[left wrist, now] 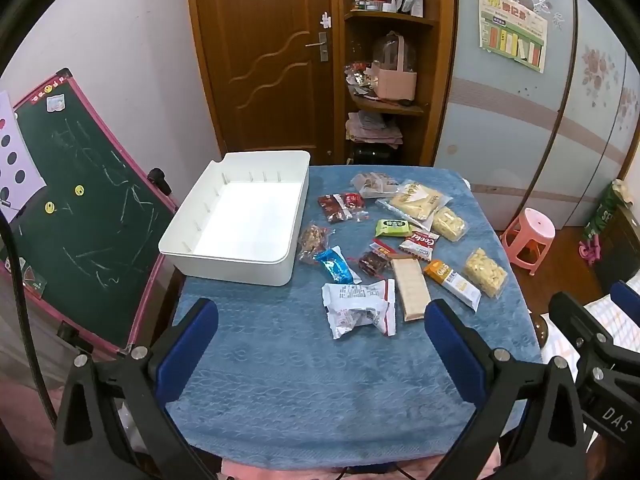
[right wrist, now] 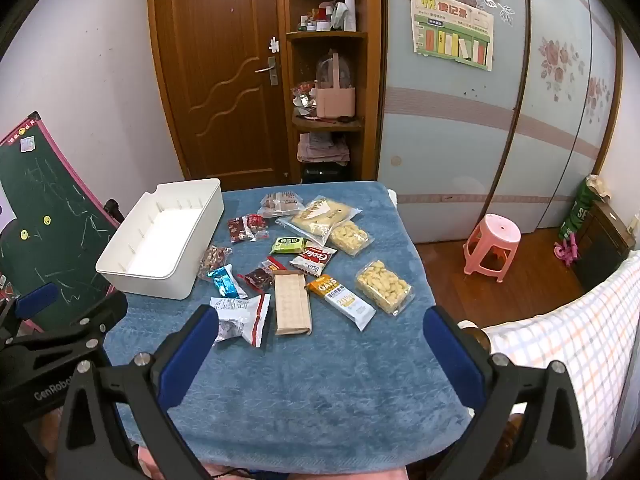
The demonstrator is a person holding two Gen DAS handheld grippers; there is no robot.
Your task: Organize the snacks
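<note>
Nothing was yet sorted: the white box [left wrist: 236, 220] at the far left of the table [left wrist: 320, 380] was seen empty, and the snacks [right wrist: 304, 256] were scattered to its right. The left gripper [left wrist: 320, 344] and right gripper [right wrist: 320, 344] were held wide open, with nothing gripped.

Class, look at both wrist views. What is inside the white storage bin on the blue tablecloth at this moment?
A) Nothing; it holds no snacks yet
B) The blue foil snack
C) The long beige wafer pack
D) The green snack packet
A: the white storage bin shows only its bare floor, while the blue foil snack, beige wafer pack and green snack packet all lie on the tablecloth beside it.
</note>
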